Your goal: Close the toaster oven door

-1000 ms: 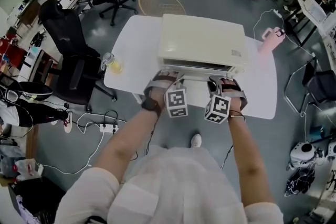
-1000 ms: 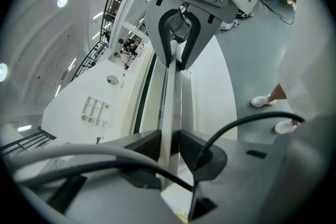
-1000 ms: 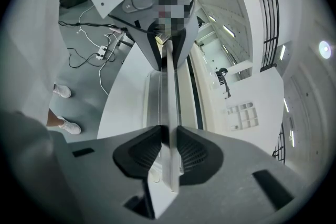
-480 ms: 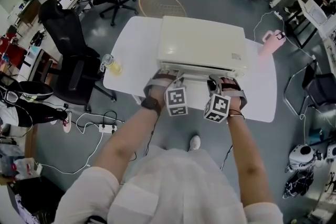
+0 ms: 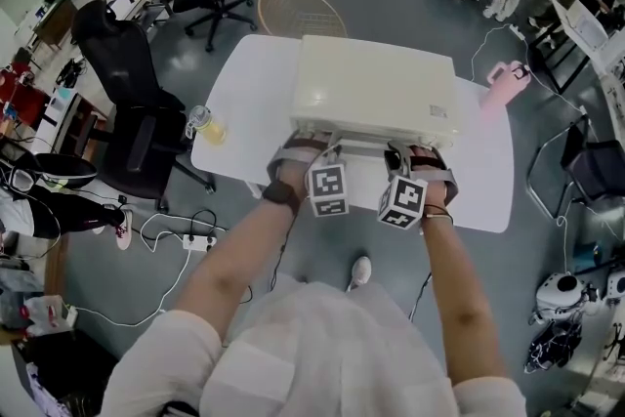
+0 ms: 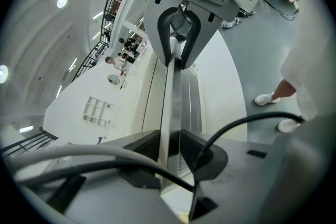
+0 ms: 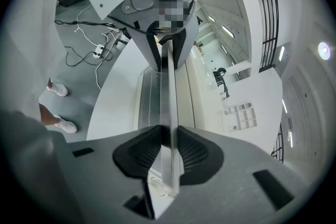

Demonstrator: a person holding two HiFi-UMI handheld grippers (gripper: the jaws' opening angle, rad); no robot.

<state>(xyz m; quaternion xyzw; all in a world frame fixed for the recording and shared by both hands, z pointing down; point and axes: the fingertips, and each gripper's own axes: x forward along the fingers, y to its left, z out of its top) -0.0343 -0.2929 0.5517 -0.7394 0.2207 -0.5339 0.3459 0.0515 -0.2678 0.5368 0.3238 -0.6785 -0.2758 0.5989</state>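
A cream toaster oven (image 5: 376,93) stands on a white table (image 5: 249,78), its front facing me. Its thin metal door handle (image 5: 361,141) runs along the front's top edge. My left gripper (image 5: 326,147) is shut on the handle's left part and my right gripper (image 5: 395,151) on its right part. In the left gripper view the handle (image 6: 172,107) passes between the dark pads (image 6: 140,160) of the left gripper (image 6: 170,157). The right gripper view shows the same bar (image 7: 170,102) pinched in the right gripper (image 7: 169,152). The door face is hidden under the oven's top.
A glass of yellow drink (image 5: 203,120) sits at the table's left edge and a pink jug (image 5: 505,76) at its right corner. Black office chairs (image 5: 137,127) stand to the left. A power strip (image 5: 200,240) and cables lie on the floor.
Both grippers keep their place on the handle. Only people at the far right of the room have shifted.
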